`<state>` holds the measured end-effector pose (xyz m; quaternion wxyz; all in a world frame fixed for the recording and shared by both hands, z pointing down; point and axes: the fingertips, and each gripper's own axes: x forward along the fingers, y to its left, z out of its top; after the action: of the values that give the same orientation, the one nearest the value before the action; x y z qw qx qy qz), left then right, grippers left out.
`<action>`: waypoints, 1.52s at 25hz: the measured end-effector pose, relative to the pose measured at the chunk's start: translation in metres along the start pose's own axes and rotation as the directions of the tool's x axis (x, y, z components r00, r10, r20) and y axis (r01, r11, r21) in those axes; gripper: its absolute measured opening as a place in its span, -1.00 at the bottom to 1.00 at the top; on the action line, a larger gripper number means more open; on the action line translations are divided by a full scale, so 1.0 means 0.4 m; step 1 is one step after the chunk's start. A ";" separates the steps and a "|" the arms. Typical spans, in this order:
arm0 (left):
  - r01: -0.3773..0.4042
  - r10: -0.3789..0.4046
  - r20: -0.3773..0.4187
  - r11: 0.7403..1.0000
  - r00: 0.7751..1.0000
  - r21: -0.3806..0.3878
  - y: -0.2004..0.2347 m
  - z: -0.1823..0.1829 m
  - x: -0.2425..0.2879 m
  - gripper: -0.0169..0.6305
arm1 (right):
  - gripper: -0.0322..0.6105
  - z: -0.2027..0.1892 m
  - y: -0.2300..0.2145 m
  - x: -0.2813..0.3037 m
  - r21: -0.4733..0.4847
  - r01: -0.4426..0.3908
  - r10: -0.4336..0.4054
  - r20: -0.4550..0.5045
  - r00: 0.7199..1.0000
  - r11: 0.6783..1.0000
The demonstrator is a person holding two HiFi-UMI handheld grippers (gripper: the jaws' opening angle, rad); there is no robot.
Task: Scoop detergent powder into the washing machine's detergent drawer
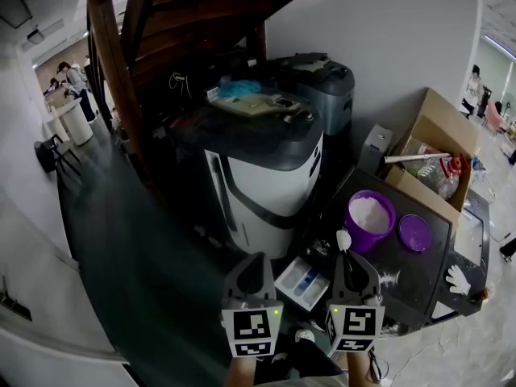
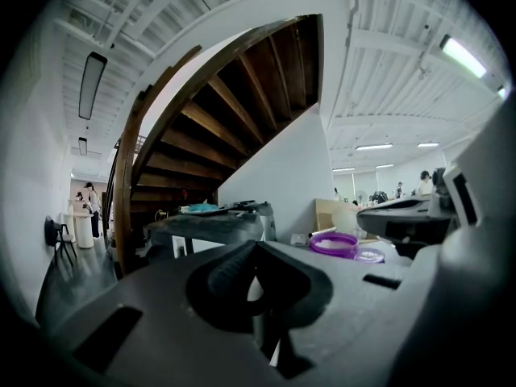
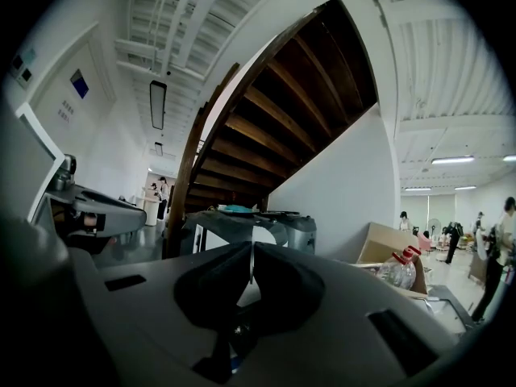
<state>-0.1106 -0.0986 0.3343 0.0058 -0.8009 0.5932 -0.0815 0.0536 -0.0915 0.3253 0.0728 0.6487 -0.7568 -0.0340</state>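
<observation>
The washing machine (image 1: pixel 266 184) stands ahead and to the left. The dark bench (image 1: pixel 419 272) sits at its right and carries an open purple tub (image 1: pixel 359 235) of white detergent powder, with the tub's lid (image 1: pixel 414 233) just beside it.

At the foot of the machine's white front lies what looks like the detergent drawer (image 1: pixel 305 281), a pale tray with blue compartments. It sits between the two hand-held grippers, with its length seeming to run out from the machine toward the person.

The right hand-held gripper (image 1: pixel 349 258) is pinched shut on the thin handle of a white scoop (image 1: pixel 344 239). The scoop's bowl points forward and sits near the tub's rim. It looks loaded, though I cannot be sure.

The left hand-held gripper (image 1: pixel 256 258) has its jaws closed on nothing and hangs over the floor left of the drawer.

From the scoop, the drawer lies to the left and back toward the person. The next move looks like a short carry that way with the bowl kept level, and the right side is the nearer one to make it.
</observation>
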 end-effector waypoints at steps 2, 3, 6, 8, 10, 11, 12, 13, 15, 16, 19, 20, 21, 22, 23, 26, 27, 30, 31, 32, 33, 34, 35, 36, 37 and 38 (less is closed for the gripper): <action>-0.001 0.001 0.012 1.000 1.000 0.001 0.001 0.012 -0.005 -0.94 | -0.83 0.014 -0.004 -0.004 0.009 0.006 -0.006 0.015 1.000 1.000; -0.001 0.001 0.017 1.000 1.000 0.001 0.002 0.017 -0.008 -0.94 | -0.83 0.021 -0.005 -0.005 0.013 0.009 -0.009 0.023 1.000 1.000; -0.003 0.003 0.030 1.000 1.000 0.004 0.005 0.032 -0.014 -0.94 | -0.83 0.037 -0.008 -0.009 0.019 0.013 -0.013 0.038 0.999 1.000; -0.004 0.004 0.036 1.000 0.999 0.005 0.007 0.039 -0.017 -0.94 | -0.83 0.046 -0.011 -0.012 0.019 0.013 -0.014 0.045 0.999 1.000; -0.007 0.007 0.043 1.000 0.999 0.006 0.010 0.045 -0.020 -0.94 | -0.83 0.055 -0.011 -0.014 0.018 0.014 -0.015 0.055 0.998 1.000; -0.009 0.009 0.046 1.000 0.999 0.007 0.011 0.048 -0.021 -0.94 | -0.83 0.059 -0.012 -0.015 0.019 0.015 -0.016 0.060 0.998 1.000; -0.010 0.010 0.049 1.000 0.999 0.007 0.013 0.051 -0.023 -0.94 | -0.83 0.062 -0.013 -0.017 0.020 0.015 -0.017 0.063 0.998 1.000; -0.011 0.011 0.052 1.000 0.999 0.007 0.014 0.054 -0.024 -0.94 | -0.83 0.065 -0.013 -0.018 0.021 0.016 -0.018 0.065 0.998 1.000; -0.012 0.012 0.057 1.000 0.998 0.007 0.015 0.059 -0.026 -0.94 | -0.83 0.069 -0.016 -0.020 0.018 0.019 -0.020 0.070 0.997 1.000; -0.012 0.012 0.058 1.000 0.998 0.007 0.015 0.061 -0.026 -0.94 | -0.83 0.071 -0.018 -0.021 0.017 0.021 -0.022 0.072 0.997 1.000; -0.012 0.012 0.062 1.000 0.998 0.008 0.011 0.064 -0.023 -0.94 | -0.83 0.076 -0.025 -0.023 0.020 0.025 -0.027 0.081 0.996 0.999; -0.011 0.011 0.063 1.000 0.998 0.008 0.009 0.065 -0.022 -0.94 | -0.83 0.076 -0.028 -0.023 0.023 0.026 -0.028 0.082 0.996 0.999; -0.010 0.009 0.064 1.000 0.998 0.009 0.007 0.066 -0.020 -0.94 | -0.83 0.075 -0.031 -0.023 0.027 0.026 -0.028 0.081 0.996 0.999; -0.009 0.008 0.065 1.000 0.998 0.009 0.005 0.067 -0.019 -0.94 | -0.83 0.073 -0.035 -0.023 0.030 0.027 -0.029 0.079 0.996 0.999; -0.007 0.006 0.066 1.000 0.998 0.011 0.003 0.068 -0.018 -0.94 | -0.83 0.071 -0.037 -0.023 0.033 0.028 -0.031 0.078 0.997 0.999; -0.005 0.004 0.069 1.000 0.998 0.013 -0.002 0.070 -0.018 -0.94 | -0.83 0.067 -0.044 -0.023 0.035 0.033 -0.035 0.077 0.996 0.999; -0.005 0.005 0.069 1.000 0.998 0.013 -0.004 0.070 -0.018 -0.94 | -0.83 0.067 -0.045 -0.024 0.034 0.034 -0.036 0.077 0.996 0.999; -0.007 0.006 0.067 1.000 0.998 0.012 -0.005 0.069 -0.019 -0.94 | -0.83 0.068 -0.047 -0.024 0.031 0.035 -0.037 0.078 0.996 0.999; -0.007 0.006 0.066 1.000 0.998 0.012 -0.004 0.069 -0.019 -0.94 | -0.83 0.068 -0.048 -0.023 0.032 0.035 -0.038 0.078 0.996 0.999; -0.008 0.007 0.066 1.000 0.998 0.012 -0.003 0.068 -0.018 -0.94 | -0.83 0.069 -0.049 -0.023 0.033 0.036 -0.038 0.078 0.996 0.999; -0.009 0.008 0.065 1.000 0.998 0.011 -0.002 0.068 -0.018 -0.94 | -0.83 0.069 -0.049 -0.023 0.033 0.036 -0.039 0.078 0.996 0.999; -0.010 0.010 0.066 1.000 0.998 0.010 -0.001 0.069 -0.018 -0.94 | -0.83 0.070 -0.048 -0.023 0.034 0.035 -0.038 0.079 0.996 0.999; -0.011 0.011 0.067 1.000 0.998 0.008 0.000 0.069 -0.018 -0.94 | -0.83 0.071 -0.048 -0.023 0.035 0.035 -0.038 0.079 0.996 0.999; -0.011 0.011 0.068 1.000 0.998 0.007 0.000 0.070 -0.019 -0.94 | -0.83 0.071 -0.048 -0.023 0.036 0.035 -0.038 0.079 0.996 0.999; -0.011 0.011 0.069 1.000 0.998 0.006 0.001 0.071 -0.019 -0.94 | -0.83 0.071 -0.047 -0.023 0.036 0.035 -0.038 0.079 0.996 0.999; -0.011 0.011 0.070 1.000 0.997 0.006 0.000 0.071 -0.019 -0.94 | -0.83 0.072 -0.047 -0.023 0.037 0.035 -0.038 0.080 0.996 0.999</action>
<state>-0.1089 -0.0940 0.3052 0.0294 -0.7999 0.5969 -0.0551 0.0691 -0.0865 0.2937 0.0302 0.6618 -0.7476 -0.0479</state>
